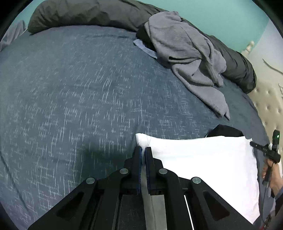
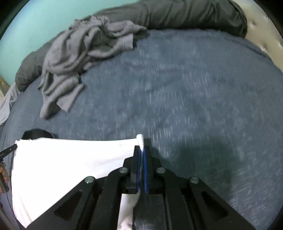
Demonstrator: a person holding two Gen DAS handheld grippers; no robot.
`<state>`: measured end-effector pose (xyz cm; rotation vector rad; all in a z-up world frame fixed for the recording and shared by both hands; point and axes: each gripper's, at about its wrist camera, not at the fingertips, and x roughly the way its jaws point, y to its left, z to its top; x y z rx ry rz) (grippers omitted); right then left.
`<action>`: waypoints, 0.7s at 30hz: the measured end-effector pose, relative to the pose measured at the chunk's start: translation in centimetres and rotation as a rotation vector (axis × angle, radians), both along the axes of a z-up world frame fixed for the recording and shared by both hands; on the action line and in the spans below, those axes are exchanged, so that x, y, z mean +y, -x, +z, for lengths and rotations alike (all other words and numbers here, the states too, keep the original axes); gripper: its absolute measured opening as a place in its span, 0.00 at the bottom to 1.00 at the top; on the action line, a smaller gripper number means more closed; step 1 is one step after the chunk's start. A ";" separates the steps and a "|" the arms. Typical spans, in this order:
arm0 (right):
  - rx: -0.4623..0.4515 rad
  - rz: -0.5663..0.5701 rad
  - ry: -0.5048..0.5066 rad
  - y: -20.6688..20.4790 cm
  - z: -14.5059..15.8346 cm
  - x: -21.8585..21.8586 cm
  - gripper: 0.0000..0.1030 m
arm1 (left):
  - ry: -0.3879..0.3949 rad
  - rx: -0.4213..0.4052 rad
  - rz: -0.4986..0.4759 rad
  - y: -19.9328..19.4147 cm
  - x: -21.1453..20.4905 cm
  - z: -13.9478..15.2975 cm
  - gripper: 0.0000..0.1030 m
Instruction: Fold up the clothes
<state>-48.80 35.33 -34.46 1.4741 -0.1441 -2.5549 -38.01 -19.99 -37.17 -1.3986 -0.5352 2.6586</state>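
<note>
A white garment (image 1: 203,159) is stretched between both grippers over the blue bed cover. My left gripper (image 1: 143,150) is shut on its left corner, with white cloth pinched between the blue pads. My right gripper (image 2: 141,149) is shut on the other corner of the white garment (image 2: 70,159), a tuft of cloth sticking out past the fingertips. In the left wrist view the right gripper shows at the far right edge, held by a hand (image 1: 273,177). A dark item (image 1: 224,131) peeks out behind the white garment's far edge.
A crumpled grey garment (image 1: 191,58) lies at the back of the blue bed cover (image 1: 79,97), the same grey garment (image 2: 79,58) at upper left in the right wrist view. A dark grey duvet (image 1: 84,14) runs along the far side. A tufted beige headboard (image 1: 268,102) stands at right.
</note>
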 end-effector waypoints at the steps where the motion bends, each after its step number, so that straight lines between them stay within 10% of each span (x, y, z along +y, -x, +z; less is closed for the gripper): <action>1: 0.008 -0.004 0.006 -0.4 0.1 0.1 0.05 | -0.001 0.003 0.010 -0.4 -0.1 0.2 0.11; 5: 0.033 -0.038 0.055 -2.8 1.5 1.6 0.17 | -0.032 0.017 0.004 -3.9 -0.8 1.8 0.40; 21: -0.175 0.140 0.292 -25.4 2.2 3.7 0.33 | -0.164 -0.124 -0.174 -22.9 2.2 0.8 0.44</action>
